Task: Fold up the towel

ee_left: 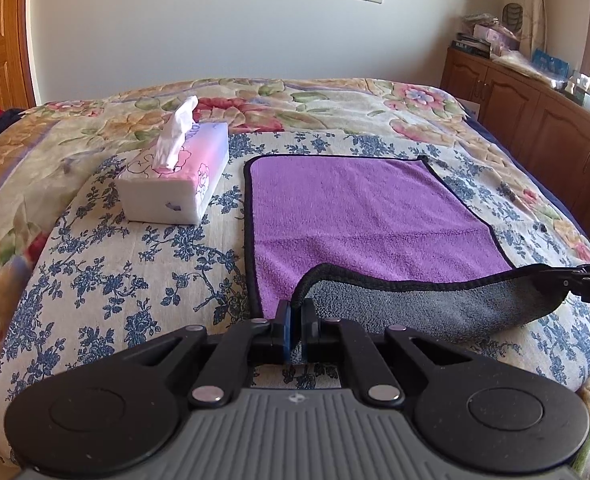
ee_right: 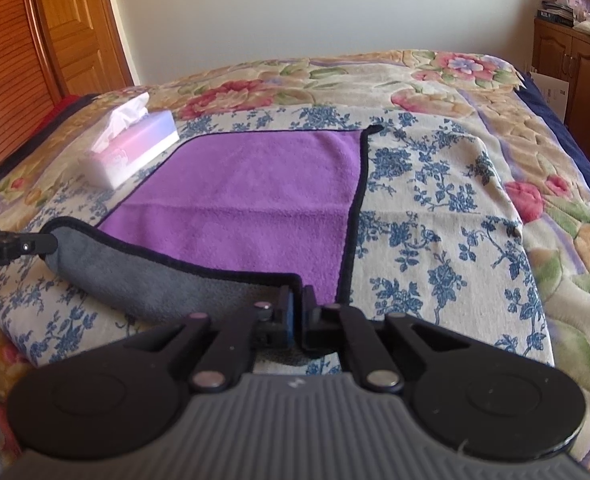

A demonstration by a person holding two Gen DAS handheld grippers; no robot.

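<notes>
With the towel [ee_left: 355, 216] spread on the bed [ee_left: 95, 264] and its near corners pinched in the closed left claw [ee_left: 295, 312] and right claw [ee_right: 297, 300], both corners are best lifted evenly and carried over to the far edge.

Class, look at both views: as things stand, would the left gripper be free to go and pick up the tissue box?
Probably not yet. The left gripper is shut on the towel corner, so it would have to let go first. Otherwise nothing lies between it and the tissue box on the bed.
</notes>
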